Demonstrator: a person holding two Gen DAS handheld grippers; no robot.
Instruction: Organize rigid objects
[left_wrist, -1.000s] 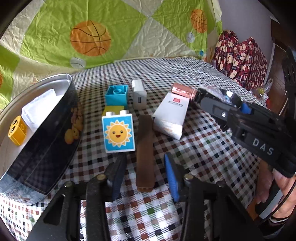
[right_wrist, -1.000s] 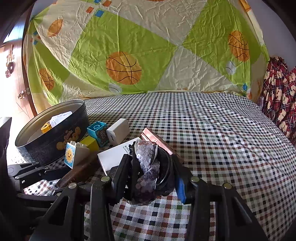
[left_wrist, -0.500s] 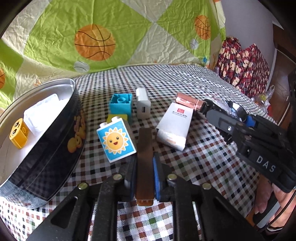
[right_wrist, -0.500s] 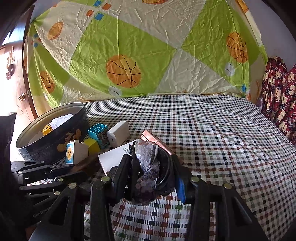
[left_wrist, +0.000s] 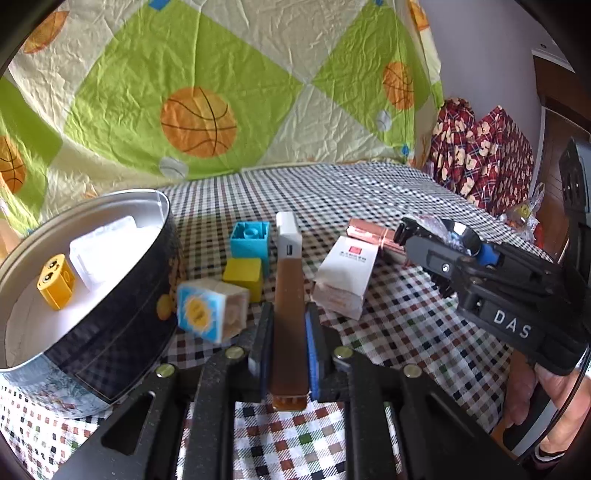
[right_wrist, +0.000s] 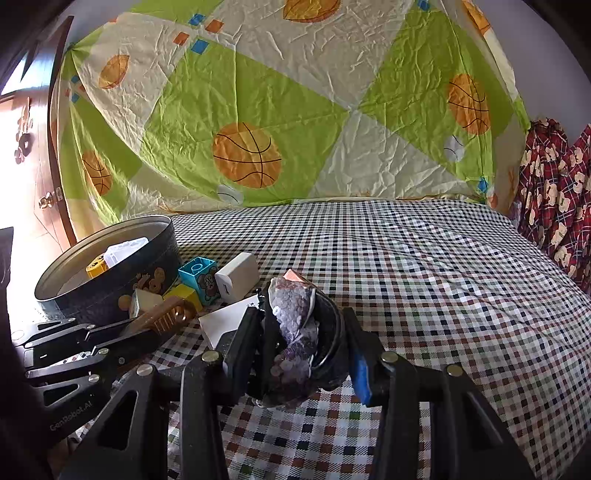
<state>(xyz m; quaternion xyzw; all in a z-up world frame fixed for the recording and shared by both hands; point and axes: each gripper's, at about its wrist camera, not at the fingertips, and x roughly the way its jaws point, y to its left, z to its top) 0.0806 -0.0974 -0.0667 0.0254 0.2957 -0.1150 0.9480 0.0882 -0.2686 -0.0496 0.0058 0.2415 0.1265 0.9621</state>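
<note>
Clamped by the left gripper (left_wrist: 289, 345), a flat brown wooden bar (left_wrist: 289, 295) sits low in the centre of the left-wrist frame, its far end raised. At mid-right, the right gripper (right_wrist: 301, 341) pinches a crumpled purple sequinned pouch (right_wrist: 295, 328) (contents unclear). Beneath both lies a multicoloured checked cloth (right_wrist: 424, 266). A round dark tin (left_wrist: 110, 317) stands at left, and a green-and-cream basketball-print sheet (right_wrist: 258, 110) hangs behind.

Bright daylight, blown-out glare at the right wrist view's left edge. Strong fisheye bending, dark vignette corners. Sun-face block (left_wrist: 207, 314) motion-blurred in the left wrist view; the rest sharp. Soft shadows.
</note>
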